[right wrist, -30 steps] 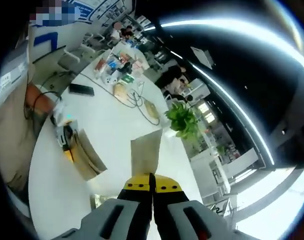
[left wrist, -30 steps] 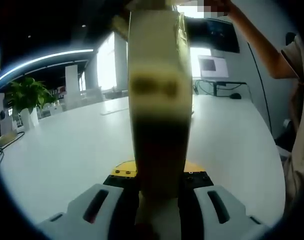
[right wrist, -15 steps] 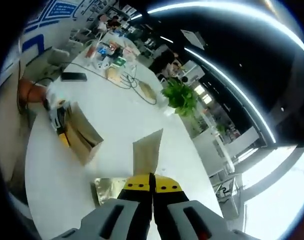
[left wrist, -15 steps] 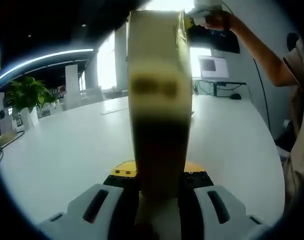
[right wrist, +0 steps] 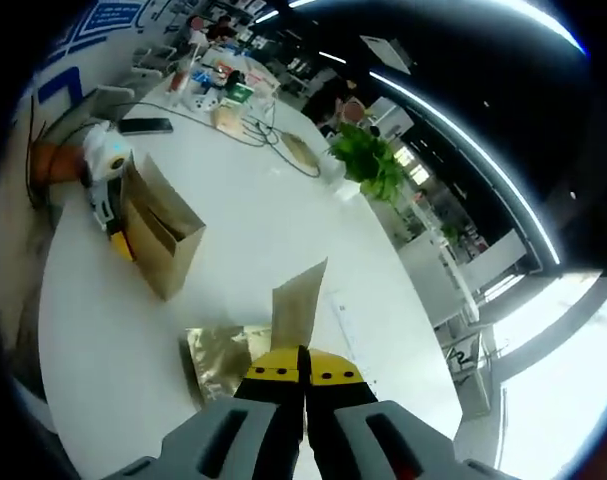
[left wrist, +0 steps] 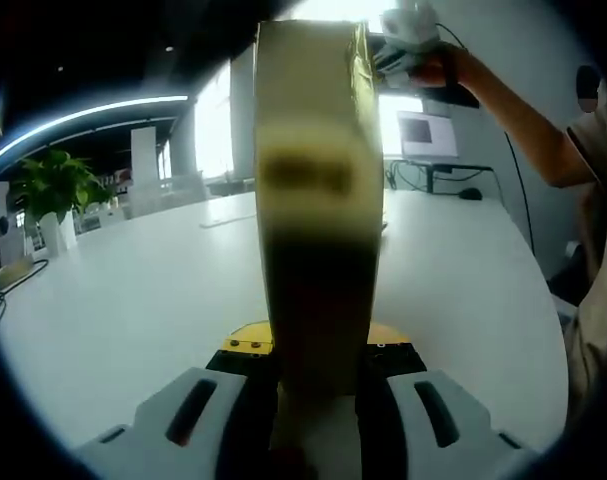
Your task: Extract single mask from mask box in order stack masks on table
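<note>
Right claw (right wrist: 303,368) pinches one mask (right wrist: 297,313) upright; left claw (left wrist: 318,372) clamps mask box (left wrist: 318,215) on end.

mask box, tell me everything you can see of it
The mask box is a tan, cardboard-looking carton standing tilted on the white table, clamped at its near end by the left gripper. In the left gripper view it rises between the jaws as a tall, blurred, yellowish panel with a dark smudge of print. A gold foil mask packet lies apart from it on the table.
</note>
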